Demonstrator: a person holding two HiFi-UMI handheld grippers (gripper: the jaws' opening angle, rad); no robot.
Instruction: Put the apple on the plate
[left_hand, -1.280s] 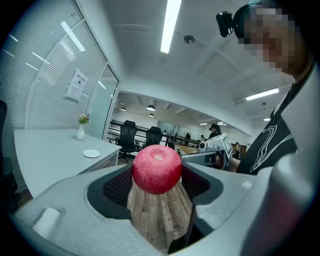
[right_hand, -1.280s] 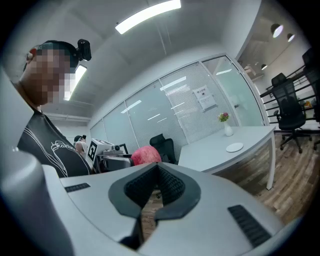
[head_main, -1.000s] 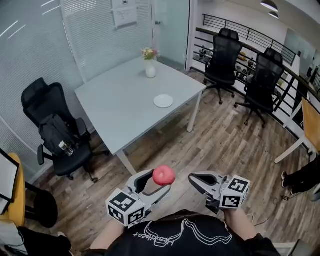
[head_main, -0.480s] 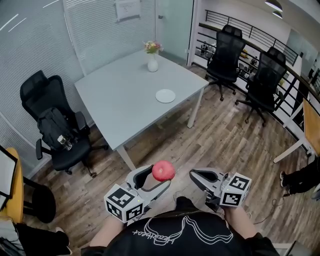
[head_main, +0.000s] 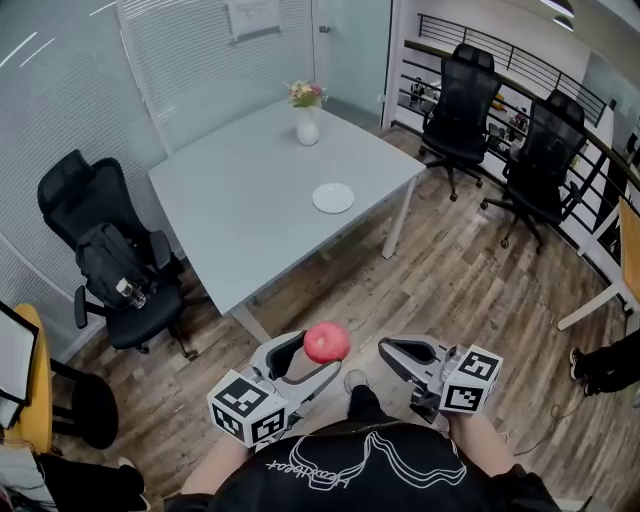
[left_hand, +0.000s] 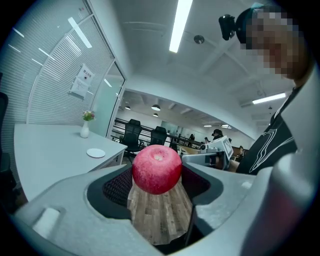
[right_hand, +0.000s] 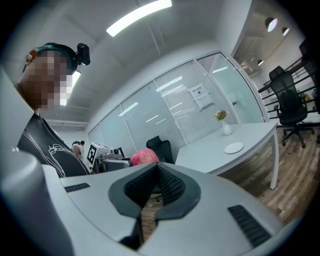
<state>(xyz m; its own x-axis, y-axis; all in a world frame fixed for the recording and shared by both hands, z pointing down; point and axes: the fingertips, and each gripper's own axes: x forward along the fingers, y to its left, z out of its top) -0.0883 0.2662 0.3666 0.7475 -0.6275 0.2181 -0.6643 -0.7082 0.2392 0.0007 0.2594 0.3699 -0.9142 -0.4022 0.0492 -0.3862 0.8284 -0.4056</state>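
A red apple (head_main: 327, 342) (left_hand: 156, 168) is held between the jaws of my left gripper (head_main: 315, 352) (left_hand: 157, 175), which is shut on it above the wooden floor. My right gripper (head_main: 398, 354) (right_hand: 156, 168) hangs beside it on the right, shut with nothing between its pads; the apple (right_hand: 144, 156) shows just past its tips. A small white plate (head_main: 333, 198) (left_hand: 96, 152) (right_hand: 233, 148) lies on the grey table (head_main: 240, 210), near the table's right edge and well ahead of both grippers.
A white vase of flowers (head_main: 308, 126) stands at the table's far corner. A black chair with a backpack (head_main: 120, 280) is left of the table. Two more black office chairs (head_main: 462, 105) stand at the back right by a railing. My shoe (head_main: 356, 381) shows on the floor.
The head view has shifted slightly, and the table sits a little closer and more central. A shoe now shows between the grippers. Both grippers keep their pose, the apple still held.
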